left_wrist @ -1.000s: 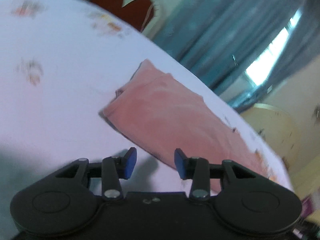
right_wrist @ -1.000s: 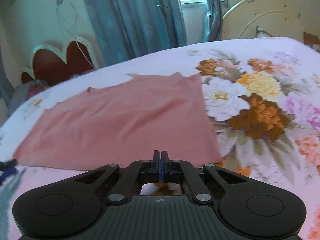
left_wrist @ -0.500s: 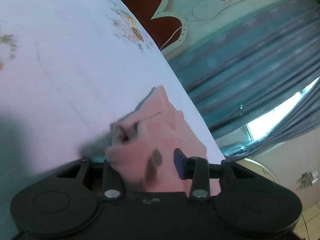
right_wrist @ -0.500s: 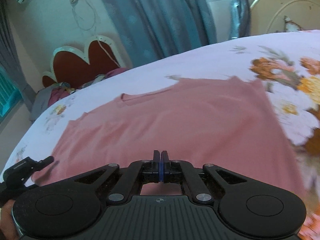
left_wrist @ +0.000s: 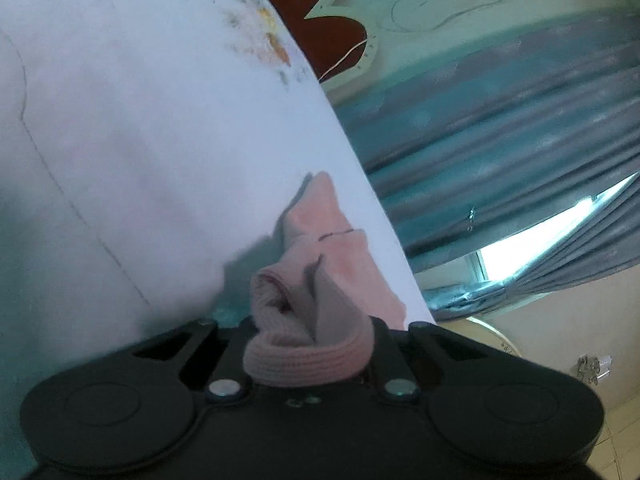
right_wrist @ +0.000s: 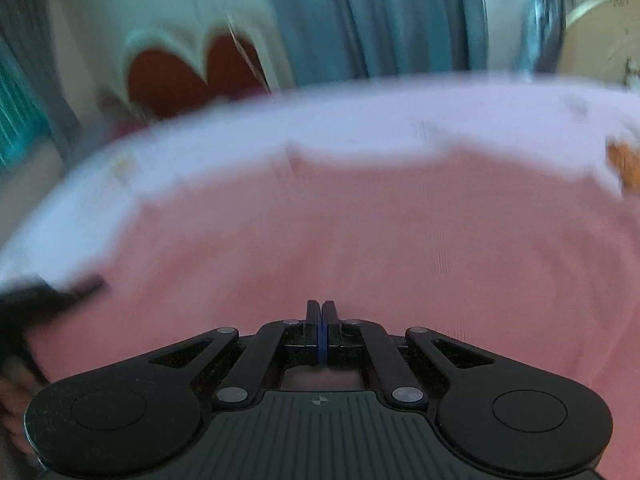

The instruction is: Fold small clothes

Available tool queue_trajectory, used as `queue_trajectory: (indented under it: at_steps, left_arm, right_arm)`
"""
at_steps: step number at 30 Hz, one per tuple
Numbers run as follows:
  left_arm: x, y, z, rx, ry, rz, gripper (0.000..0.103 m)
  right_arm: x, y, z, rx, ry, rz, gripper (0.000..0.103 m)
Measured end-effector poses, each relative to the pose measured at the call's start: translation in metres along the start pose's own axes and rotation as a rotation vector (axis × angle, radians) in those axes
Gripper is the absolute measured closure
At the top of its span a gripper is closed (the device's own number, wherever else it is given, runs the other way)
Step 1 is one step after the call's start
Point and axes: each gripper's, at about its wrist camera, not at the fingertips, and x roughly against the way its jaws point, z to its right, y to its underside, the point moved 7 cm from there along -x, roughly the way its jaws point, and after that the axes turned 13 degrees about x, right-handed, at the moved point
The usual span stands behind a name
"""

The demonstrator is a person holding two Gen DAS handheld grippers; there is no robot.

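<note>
A pink garment (right_wrist: pixel 360 240) lies spread on the bed's pale floral sheet (right_wrist: pixel 360 120). In the left wrist view its edge (left_wrist: pixel 308 320) is bunched up between my left gripper's (left_wrist: pixel 310 340) jaws, which hold it; the cloth hides the fingertips. My right gripper (right_wrist: pixel 322 324) is shut with its blue pads together, sitting at the garment's near edge; whether it pinches cloth is hidden. The left gripper shows as a dark blur at the garment's left edge in the right wrist view (right_wrist: pixel 48 296).
The white sheet (left_wrist: pixel 140 140) fills the left of the left wrist view. A red heart-shaped headboard (right_wrist: pixel 192 76) and blue curtains (right_wrist: pixel 380 20) stand behind the bed. A cream round headboard (right_wrist: pixel 600 40) is at the far right.
My left gripper moved onto the garment's edge and closed on it, bunching the cloth. My right gripper stayed shut and swung left and lower over the garment; its view is now blurred.
</note>
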Motion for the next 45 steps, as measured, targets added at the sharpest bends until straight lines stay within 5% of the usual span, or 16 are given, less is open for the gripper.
queue_trajectory:
  at_steps: [7,11,17,21,24,25,26,27,29,31,34,38,45]
  left_arm:
    - [0.006,0.017,0.071,-0.202,0.048,-0.004,0.095]
    - [0.001,0.060,0.136,-0.336,0.118,-0.087,0.095]
    - [-0.014,0.179,0.222,-0.528,0.200,-0.254,0.095]
    - [-0.051,0.278,0.233,-0.607,0.145,-0.413,0.094]
    - [-0.085,0.359,0.204,-0.725,0.006,-0.570,0.063]
    - [-0.088,0.373,0.193,-0.731,-0.040,-0.615,0.063]
    - [-0.081,0.377,0.190,-0.704,-0.018,-0.648,0.065]
    - [-0.070,0.372,0.192,-0.689,0.022,-0.637,0.065]
    - [-0.048,0.347,0.197,-0.737,0.040,-0.549,0.066]
    - [-0.036,0.317,0.201,-0.764,0.041,-0.463,0.066]
    - [-0.034,0.281,0.201,-0.834,-0.039,-0.360,0.068]
    - [-0.043,0.252,0.188,-0.832,-0.123,-0.318,0.070]
    - [-0.043,0.247,0.165,-0.787,-0.156,-0.351,0.074]
  right_arm:
    - [0.001,0.001,0.006,-0.045,-0.027,-0.008,0.103]
    - [0.018,-0.009,0.018,-0.124,-0.035,0.054,0.103]
    - [0.097,-0.001,0.102,-0.326,0.063,0.224,0.103]
    - [0.157,0.018,0.179,-0.445,0.167,0.295,0.103]
    - [0.184,0.035,0.230,-0.517,0.162,0.293,0.100]
    - [0.185,0.040,0.242,-0.543,0.184,0.248,0.084]
    - [0.192,0.045,0.253,-0.566,0.199,0.236,0.034]
    - [0.206,0.048,0.259,-0.553,0.168,0.305,0.027]
    - [0.218,0.050,0.263,-0.545,0.109,0.318,0.030]
    - [0.212,0.052,0.258,-0.544,0.009,0.289,0.045]
    - [0.191,0.057,0.239,-0.503,-0.085,0.218,0.050]
    - [0.157,0.067,0.221,-0.466,-0.163,0.111,0.053]
    - [0.119,0.071,0.209,-0.408,-0.221,-0.021,0.058]
